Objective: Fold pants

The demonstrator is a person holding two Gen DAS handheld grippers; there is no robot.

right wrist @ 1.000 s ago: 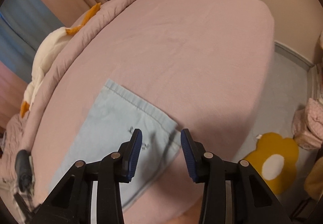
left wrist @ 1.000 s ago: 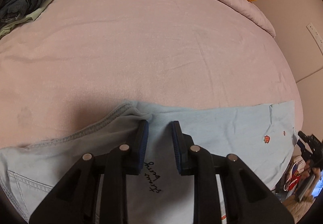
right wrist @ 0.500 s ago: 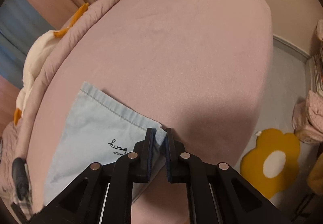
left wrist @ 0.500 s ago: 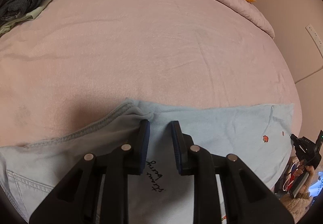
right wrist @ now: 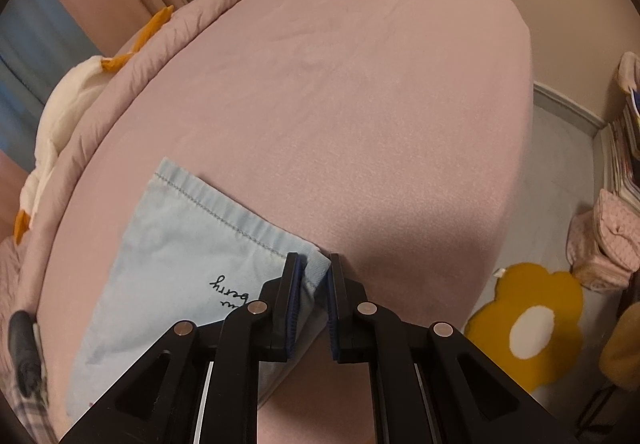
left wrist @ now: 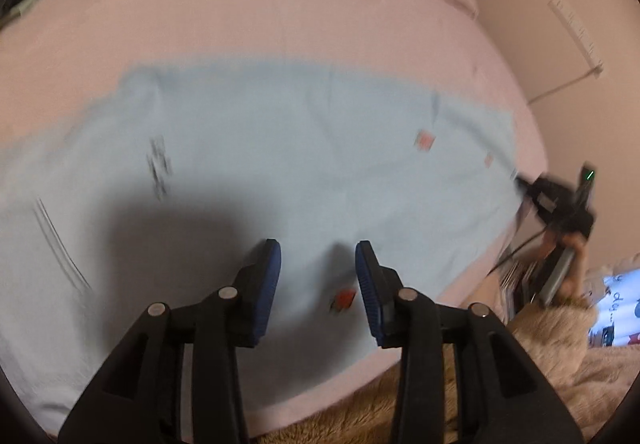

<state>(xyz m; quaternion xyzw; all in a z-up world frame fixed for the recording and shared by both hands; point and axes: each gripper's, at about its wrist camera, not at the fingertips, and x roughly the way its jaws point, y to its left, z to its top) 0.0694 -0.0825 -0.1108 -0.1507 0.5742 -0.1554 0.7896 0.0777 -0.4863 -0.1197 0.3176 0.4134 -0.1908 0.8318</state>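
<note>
In the left wrist view, the light blue pants [left wrist: 280, 148] lie spread flat on the pink bed [left wrist: 280, 12]. The left claw [left wrist: 318, 274] is opening above the cloth and nothing is between its pads. The picture is blurred.

In the right wrist view, the right claw [right wrist: 314, 286] is clenched on the hem corner of the pants [right wrist: 176, 244], near the edge of the bed [right wrist: 360, 104]. I think the left claw should take a matching corner before both lift together, so that the fold stays straight and the cloth does not slip.
</note>
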